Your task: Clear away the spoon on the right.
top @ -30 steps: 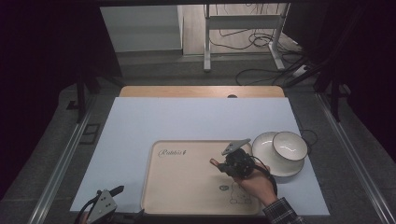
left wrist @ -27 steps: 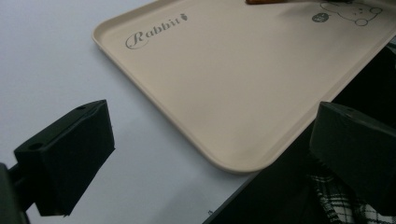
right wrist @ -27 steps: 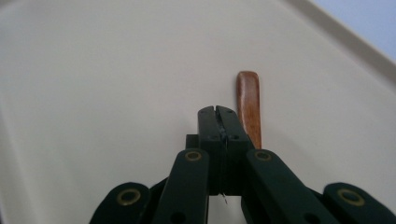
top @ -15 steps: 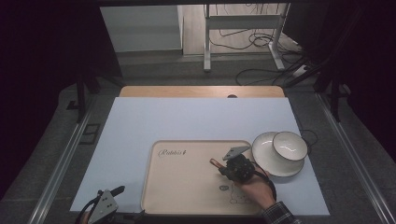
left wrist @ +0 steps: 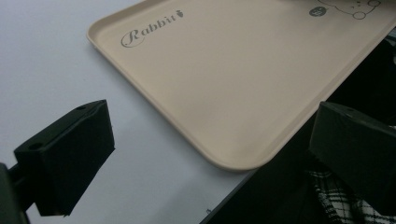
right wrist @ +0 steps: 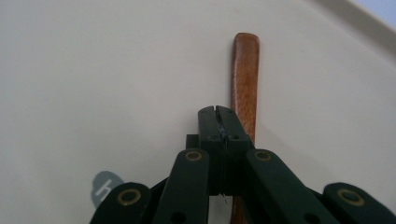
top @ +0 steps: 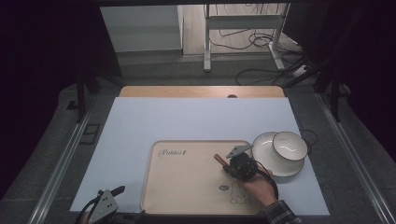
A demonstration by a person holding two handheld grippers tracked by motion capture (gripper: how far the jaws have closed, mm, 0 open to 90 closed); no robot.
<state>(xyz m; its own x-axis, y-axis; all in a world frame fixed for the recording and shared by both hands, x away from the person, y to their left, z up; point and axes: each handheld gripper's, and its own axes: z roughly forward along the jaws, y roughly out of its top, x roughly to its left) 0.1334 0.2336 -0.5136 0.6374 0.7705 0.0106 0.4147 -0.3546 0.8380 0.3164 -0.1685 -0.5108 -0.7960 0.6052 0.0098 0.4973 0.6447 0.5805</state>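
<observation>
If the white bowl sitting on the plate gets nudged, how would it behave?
The white bowl looks glazed, so it is probably slippery and breakable. It sits off-centre on the plate, toward its far right rim, so a push might slide it off. Its broad, low shape suggests it would slide rather than tip.

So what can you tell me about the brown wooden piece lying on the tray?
The wooden piece is a slim, flat strip of reddish-brown, glossy wood with a rounded end, possibly a handle. It lies flat on the beige tray, near its right side. The right tongs are shut just above it, their closed tips covering its near part, so its other end is hidden. Whether the tips touch or pinch it cannot be told. In the high view its free end pokes out toward the tray's middle.
</observation>
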